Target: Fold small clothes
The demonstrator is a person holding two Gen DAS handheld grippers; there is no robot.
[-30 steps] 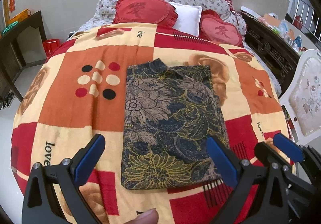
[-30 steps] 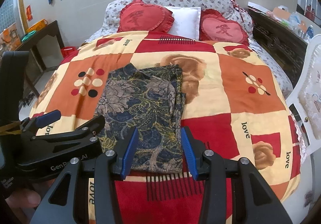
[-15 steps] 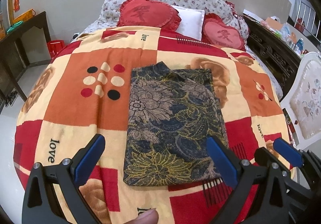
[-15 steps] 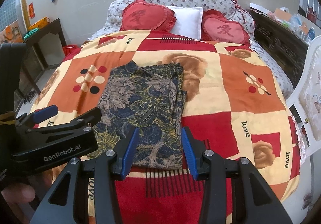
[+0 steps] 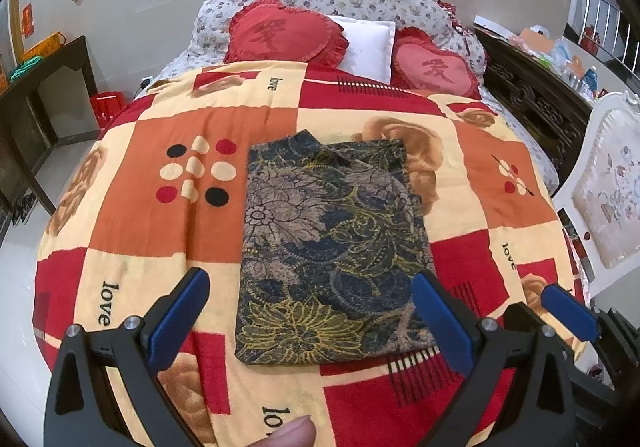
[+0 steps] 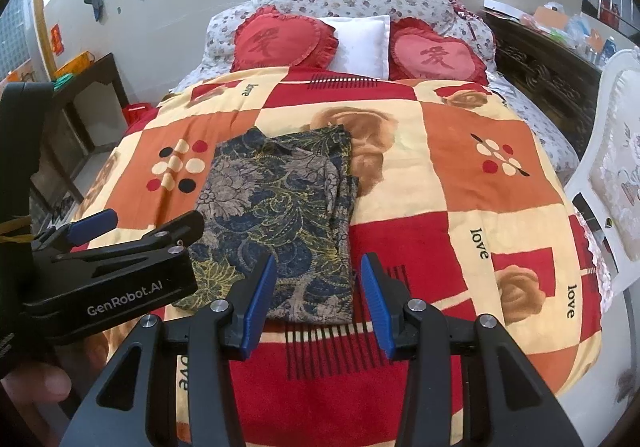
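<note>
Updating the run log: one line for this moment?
left claw open | right claw open | patterned garment folded flat on blanket, unheld

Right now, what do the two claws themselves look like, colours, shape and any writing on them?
Both are alike: matte black plastic frames with triangular cut-outs and silver screw heads, each with two blue ribbed pads. The left claw spans its own view; its side, seen from the right camera, reads "GenRobot.AI" in white, with a yellow cord beside it. The right claw matches. A bare thumb shows; no sleeves are visible.
</note>
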